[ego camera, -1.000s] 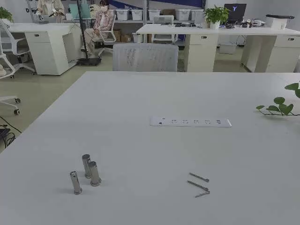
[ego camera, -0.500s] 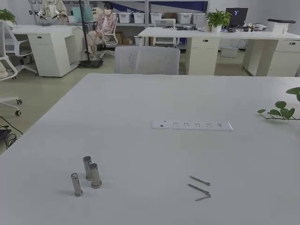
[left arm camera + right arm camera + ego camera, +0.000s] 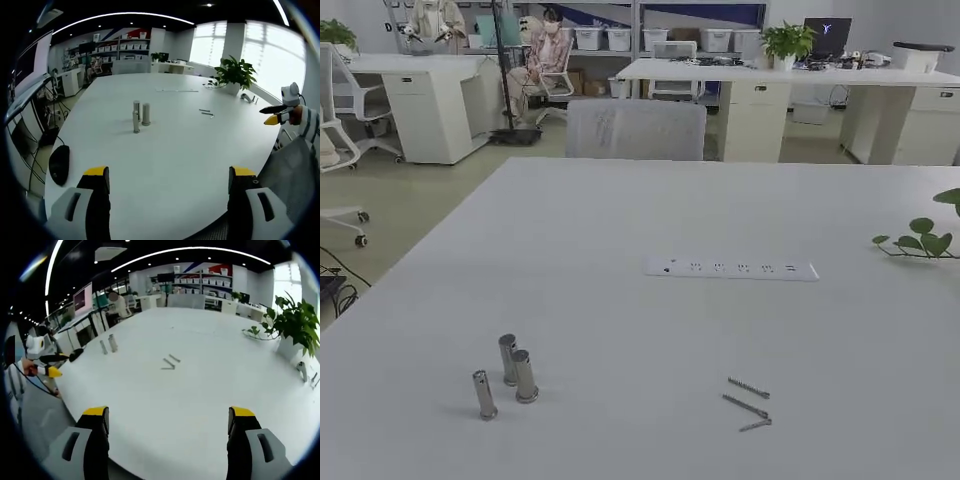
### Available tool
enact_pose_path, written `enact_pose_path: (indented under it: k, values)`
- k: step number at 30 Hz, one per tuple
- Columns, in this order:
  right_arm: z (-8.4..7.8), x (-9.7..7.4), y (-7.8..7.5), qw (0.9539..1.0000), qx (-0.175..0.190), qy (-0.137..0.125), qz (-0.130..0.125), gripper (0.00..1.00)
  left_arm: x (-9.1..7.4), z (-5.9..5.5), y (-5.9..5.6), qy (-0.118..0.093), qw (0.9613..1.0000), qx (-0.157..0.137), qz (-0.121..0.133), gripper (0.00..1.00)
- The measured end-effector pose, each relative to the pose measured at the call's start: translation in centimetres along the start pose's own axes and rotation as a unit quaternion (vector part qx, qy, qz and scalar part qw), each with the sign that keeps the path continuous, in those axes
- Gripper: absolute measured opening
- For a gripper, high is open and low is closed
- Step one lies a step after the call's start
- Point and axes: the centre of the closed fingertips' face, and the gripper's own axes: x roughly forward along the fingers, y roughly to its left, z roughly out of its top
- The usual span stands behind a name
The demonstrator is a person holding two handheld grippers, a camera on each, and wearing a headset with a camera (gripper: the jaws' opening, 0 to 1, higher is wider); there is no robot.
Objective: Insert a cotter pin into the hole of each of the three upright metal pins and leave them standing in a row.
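Observation:
Three upright metal pins (image 3: 508,377) stand close together at the near left of the white table (image 3: 620,230); they also show in the left gripper view as pins (image 3: 140,114) and in the right gripper view as pins (image 3: 108,344). Three cotter pins (image 3: 748,404) lie loose on the table's near right, cotter pins (image 3: 205,112), cotter pins (image 3: 170,362). My left gripper (image 3: 169,173) is open and empty at the table's near edge, well short of the pins. My right gripper (image 3: 169,413) is open and empty too, back from the cotter pins.
A white power strip (image 3: 731,268) lies across the table's middle. A trailing plant (image 3: 918,234) reaches in at the right edge, and a potted plant (image 3: 296,320) stands there. A black mouse (image 3: 59,164) sits near the left edge. A grey chair (image 3: 635,129) stands beyond the far side.
The head camera has tipped slightly, so the whole picture slid a little. Pins and cotter pins stay where they were.

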Motion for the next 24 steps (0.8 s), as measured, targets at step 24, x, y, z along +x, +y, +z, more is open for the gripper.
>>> enact_pose_path:
  k: [24]
  values:
    - [0.16,0.25,0.65,1.0000,-0.002,0.008,0.006,1.00,0.40,-0.94,-0.42,0.012,0.9999,-0.002,-0.009,0.95]
